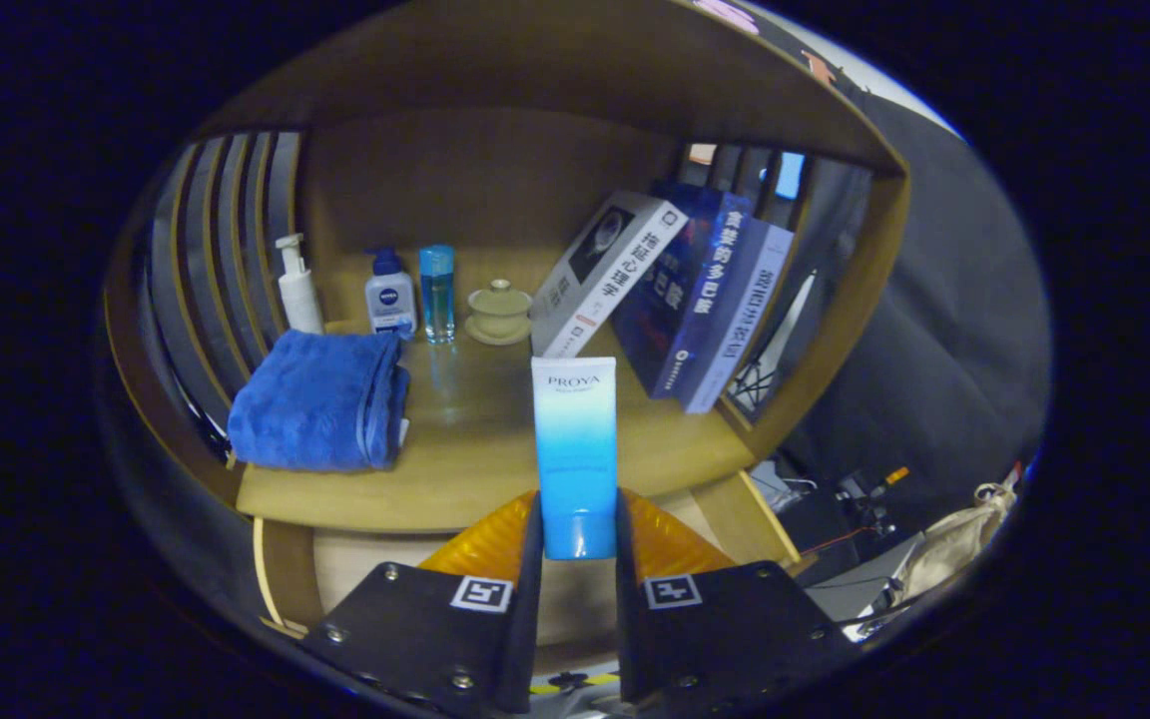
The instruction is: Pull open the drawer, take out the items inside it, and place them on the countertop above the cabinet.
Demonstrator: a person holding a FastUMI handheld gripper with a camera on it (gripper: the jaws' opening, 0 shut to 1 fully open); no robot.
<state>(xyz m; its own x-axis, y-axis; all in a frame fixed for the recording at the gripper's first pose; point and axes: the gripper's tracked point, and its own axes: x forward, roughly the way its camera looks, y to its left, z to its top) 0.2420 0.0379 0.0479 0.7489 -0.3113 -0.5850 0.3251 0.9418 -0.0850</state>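
Observation:
A white-to-blue cosmetic tube (576,449) stands upright between my fingers, cap end down. My gripper (578,529) is shut on the tube's lower part, both fingers pressing its sides. The tube is held in front of the wooden countertop (475,449), near its front edge. Below the countertop edge, part of the cabinet front or drawer (355,564) shows behind my fingers.
On the countertop lie a folded blue towel (320,399) at left, a pump bottle (297,288), a small blue-capped bottle (390,295), a clear blue bottle (437,293) and a lidded cup (499,312) at the back. Leaning books (680,300) stand at right. Slatted side walls enclose the shelf.

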